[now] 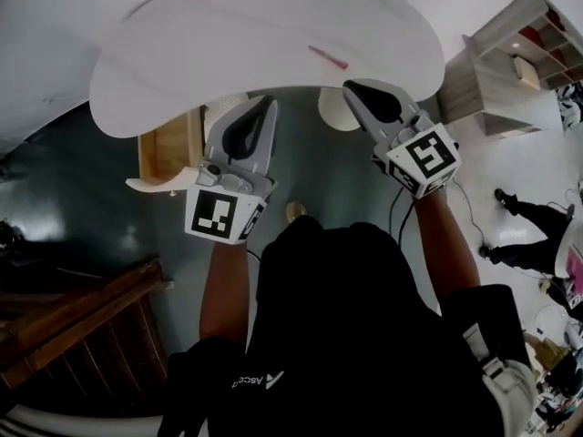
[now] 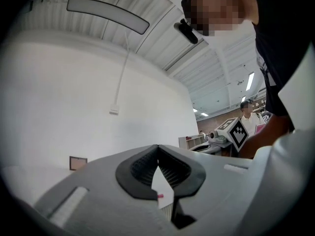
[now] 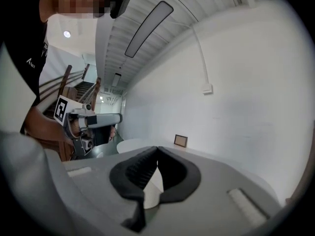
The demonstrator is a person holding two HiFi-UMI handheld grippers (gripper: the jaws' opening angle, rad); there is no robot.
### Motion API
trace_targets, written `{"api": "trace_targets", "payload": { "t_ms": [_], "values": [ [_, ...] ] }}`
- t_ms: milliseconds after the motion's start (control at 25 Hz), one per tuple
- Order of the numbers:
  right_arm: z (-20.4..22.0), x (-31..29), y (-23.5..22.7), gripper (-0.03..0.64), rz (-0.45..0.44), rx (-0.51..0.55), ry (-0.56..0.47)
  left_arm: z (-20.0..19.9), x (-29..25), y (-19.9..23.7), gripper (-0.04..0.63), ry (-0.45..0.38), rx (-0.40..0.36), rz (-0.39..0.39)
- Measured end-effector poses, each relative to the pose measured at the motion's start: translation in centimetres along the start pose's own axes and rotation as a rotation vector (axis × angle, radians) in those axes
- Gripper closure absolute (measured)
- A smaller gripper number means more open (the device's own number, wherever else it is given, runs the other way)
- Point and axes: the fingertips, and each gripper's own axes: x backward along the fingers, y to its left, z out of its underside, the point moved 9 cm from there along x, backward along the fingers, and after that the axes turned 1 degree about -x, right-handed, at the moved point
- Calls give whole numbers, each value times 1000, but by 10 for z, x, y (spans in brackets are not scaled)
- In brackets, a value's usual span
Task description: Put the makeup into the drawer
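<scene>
Currently both grippers hover at the near rim of the white table (image 1: 182, 71), and neither holds anything. The left gripper (image 1: 270, 101) has its jaws pressed together at the tips with only an empty gap behind them, and the right gripper (image 1: 352, 88) is closed the same way.

The makeup, a thin pink stick (image 1: 328, 57), lies flat on the tabletop just beyond the right gripper. The wooden drawer (image 1: 168, 148) stands open under the table's edge beside the left gripper, well apart from the stick.

The main risk is probably a reach made with the jaws closed, since the tips would then shove the stick instead of straddling it. Being slim and likely round, it would roll or skid across the smooth top, perhaps off the near edge to the dark floor.

A flat, low object also gives the pads little to bite, so a pinch that comes in too high would likely close on air or flick it away.

On the carry, the overhanging tabletop partly shades the drawer, so an early release could drop the stick outside it.
</scene>
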Motion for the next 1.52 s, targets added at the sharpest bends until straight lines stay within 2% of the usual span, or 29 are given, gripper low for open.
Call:
{"api": "trace_targets", "payload": {
  "t_ms": [240, 560, 800, 1040, 1520],
  "values": [
    [11, -41, -15, 614, 44, 11, 91, 18, -9, 43, 584, 7, 16, 31],
    [31, -74, -42, 582, 42, 47, 246, 39, -21, 69, 584, 31, 40, 18],
    [50, -100, -74, 541, -2, 90, 354, 50, -38, 80, 584, 52, 40, -15],
    [93, -124, -112, 497, -55, 108, 511, 63, -58, 83, 584, 91, 35, -61],
    [152, -167, -157, 486, -140, 65, 739, 78, -72, 90, 584, 166, 40, -118]
  ]
}}
